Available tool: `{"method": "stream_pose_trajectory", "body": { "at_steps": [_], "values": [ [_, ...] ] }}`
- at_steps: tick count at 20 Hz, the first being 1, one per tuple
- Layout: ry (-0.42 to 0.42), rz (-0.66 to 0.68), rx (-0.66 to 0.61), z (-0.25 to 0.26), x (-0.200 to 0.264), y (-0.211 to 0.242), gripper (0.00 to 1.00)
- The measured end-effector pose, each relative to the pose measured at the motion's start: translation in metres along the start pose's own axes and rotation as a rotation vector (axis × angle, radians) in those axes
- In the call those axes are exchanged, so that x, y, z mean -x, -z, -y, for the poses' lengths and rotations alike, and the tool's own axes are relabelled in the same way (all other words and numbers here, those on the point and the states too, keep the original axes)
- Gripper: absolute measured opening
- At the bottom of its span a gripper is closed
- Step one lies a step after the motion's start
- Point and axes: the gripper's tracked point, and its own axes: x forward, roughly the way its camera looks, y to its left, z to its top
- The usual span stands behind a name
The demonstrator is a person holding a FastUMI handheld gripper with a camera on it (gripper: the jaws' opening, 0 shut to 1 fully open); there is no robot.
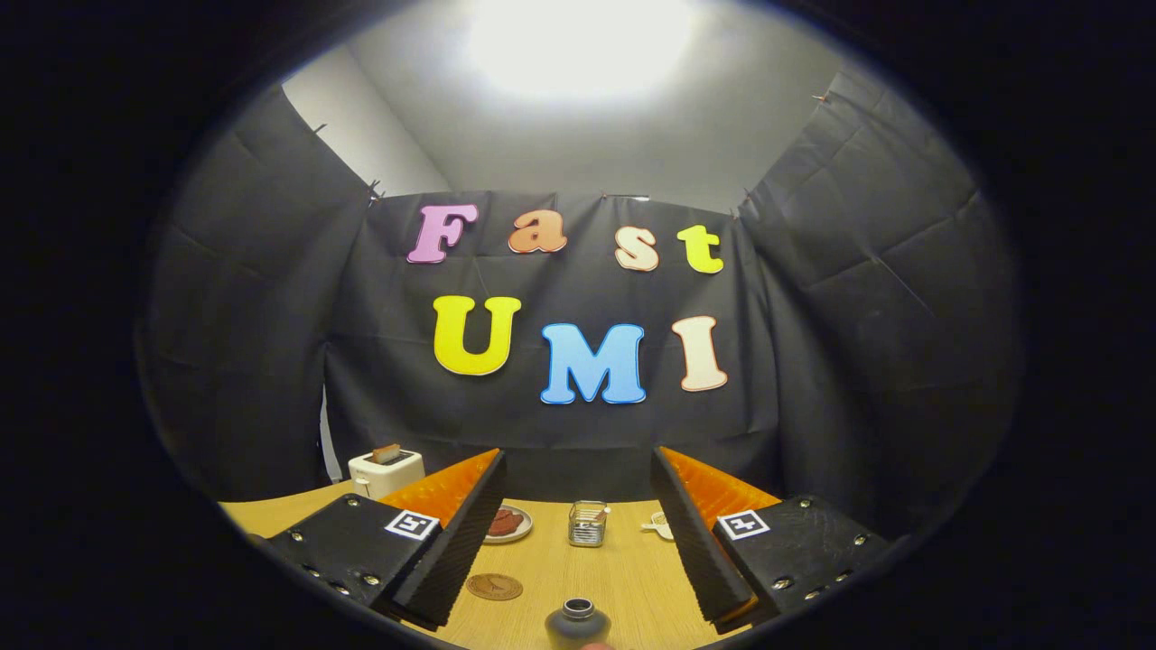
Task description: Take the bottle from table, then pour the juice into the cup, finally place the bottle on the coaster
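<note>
I have the gripper (578, 533) held wide apart, its two fingers (452, 542) splayed to either side in the lower middle of the frame with nothing between them. I judge they stand that open so the bottle can pass in between.

The bottle (578, 623) sits at the very bottom centre, low and close under the gripper; I see just its dark shoulder and open-looking neck from above, untouched. Just left of it and a little further up lies the round brown coaster (494, 587), flat on the wooden table (614, 578), near enough that the final set-down should be a short move.

Beyond the fingers, in the middle of the frame's lower band, stands a small clear glass cup (587, 524), upright and well apart from the bottle, ready to be poured into. To its left is a small plate (508, 524) with something reddish on it; to its right a pale small item I cannot identify. At lower left, by the cloth wall, a white toaster (386, 472) stands clear of the work.
</note>
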Motion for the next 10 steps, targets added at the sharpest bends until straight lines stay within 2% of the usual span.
{"method": "stream_pose_trajectory", "body": {
  "at_steps": [10],
  "values": [
    [-0.051,0.006,-0.008,-0.003,-0.002,0.013,0.97]
  ]
}}
